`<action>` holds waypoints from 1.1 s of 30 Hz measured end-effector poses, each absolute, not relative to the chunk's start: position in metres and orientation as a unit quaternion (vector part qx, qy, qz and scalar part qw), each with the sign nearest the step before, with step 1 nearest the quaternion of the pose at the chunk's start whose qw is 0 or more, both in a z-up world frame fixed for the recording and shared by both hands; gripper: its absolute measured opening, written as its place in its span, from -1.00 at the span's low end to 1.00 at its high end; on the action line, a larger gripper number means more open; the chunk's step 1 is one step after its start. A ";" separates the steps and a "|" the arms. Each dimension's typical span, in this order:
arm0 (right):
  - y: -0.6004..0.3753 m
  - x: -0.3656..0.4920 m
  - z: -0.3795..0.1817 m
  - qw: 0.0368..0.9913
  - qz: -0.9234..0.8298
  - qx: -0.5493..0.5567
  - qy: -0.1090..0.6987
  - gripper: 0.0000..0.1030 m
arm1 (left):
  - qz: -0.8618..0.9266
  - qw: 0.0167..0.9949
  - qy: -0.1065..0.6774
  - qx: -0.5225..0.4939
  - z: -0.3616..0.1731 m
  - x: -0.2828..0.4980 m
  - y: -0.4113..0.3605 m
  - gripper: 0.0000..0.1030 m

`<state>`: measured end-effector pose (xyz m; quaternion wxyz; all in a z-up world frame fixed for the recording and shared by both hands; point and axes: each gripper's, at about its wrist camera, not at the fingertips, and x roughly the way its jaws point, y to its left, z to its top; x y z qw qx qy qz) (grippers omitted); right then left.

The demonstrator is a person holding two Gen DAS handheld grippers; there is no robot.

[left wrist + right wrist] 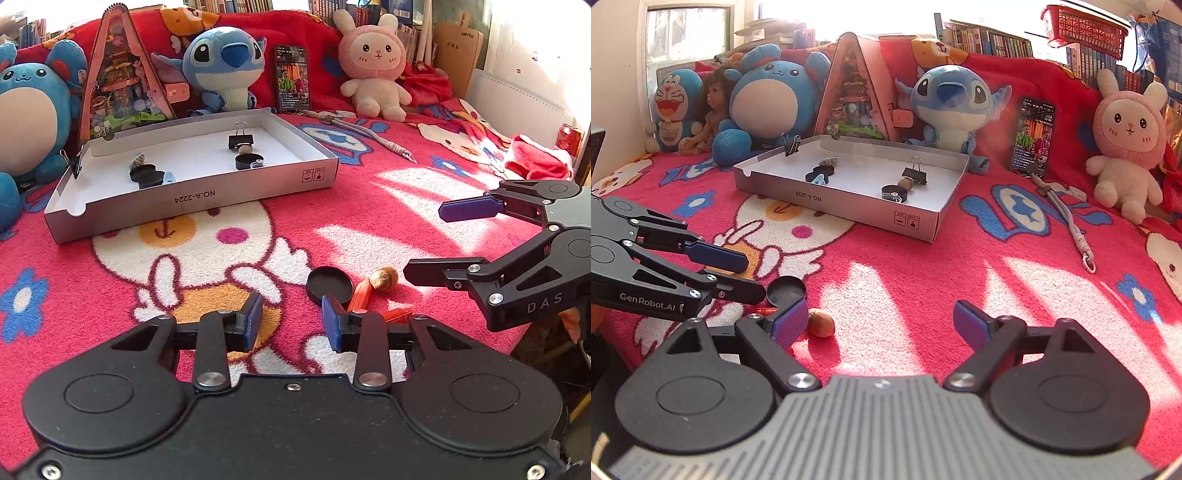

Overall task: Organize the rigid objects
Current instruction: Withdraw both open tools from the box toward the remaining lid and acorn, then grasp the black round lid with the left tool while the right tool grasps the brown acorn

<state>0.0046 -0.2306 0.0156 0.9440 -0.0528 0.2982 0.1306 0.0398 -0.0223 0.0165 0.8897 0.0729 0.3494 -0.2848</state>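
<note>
A black round lid [329,285], an orange plastic piece [360,295] and a brown nut [384,278] lie together on the red blanket. My left gripper [291,321] is open and empty, just short of the lid. My right gripper [881,325] is open and empty; the nut [821,322] lies by its left fingertip, with the lid [785,291] behind it. The white box [280,184] holds black lids [147,173], a binder clip [241,140] and small items. The right gripper also shows in the left wrist view [424,242], and the left gripper in the right wrist view [753,275].
Plush toys [227,70] and a triangular toy house [122,81] stand behind the box. A phone [291,79] leans on the red cover. A grey lanyard [369,134] lies right of the box. A pink rabbit plush [1126,147] sits at far right.
</note>
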 end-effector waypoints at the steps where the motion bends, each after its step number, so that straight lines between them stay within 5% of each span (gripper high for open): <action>1: -0.230 0.004 0.014 0.944 0.130 -0.054 0.300 0.78 | -0.283 0.890 0.348 0.075 0.015 0.040 -0.024 -0.35; 11: -0.224 0.002 0.007 0.941 0.132 -0.055 0.306 0.73 | -0.286 0.894 0.336 0.071 0.017 0.042 -0.032 -0.35; 21: -0.208 0.004 0.003 0.939 0.144 -0.060 0.307 0.26 | -0.293 0.894 0.328 0.083 0.015 0.043 -0.042 -0.30; 26: -0.204 0.007 0.003 0.937 0.156 -0.045 0.310 -0.42 | -0.292 0.895 0.328 0.077 0.015 0.045 -0.041 -0.30; 33: -0.203 0.004 0.006 0.944 0.144 -0.050 0.294 -0.58 | -0.295 0.895 0.326 0.075 0.015 0.046 -0.045 -0.25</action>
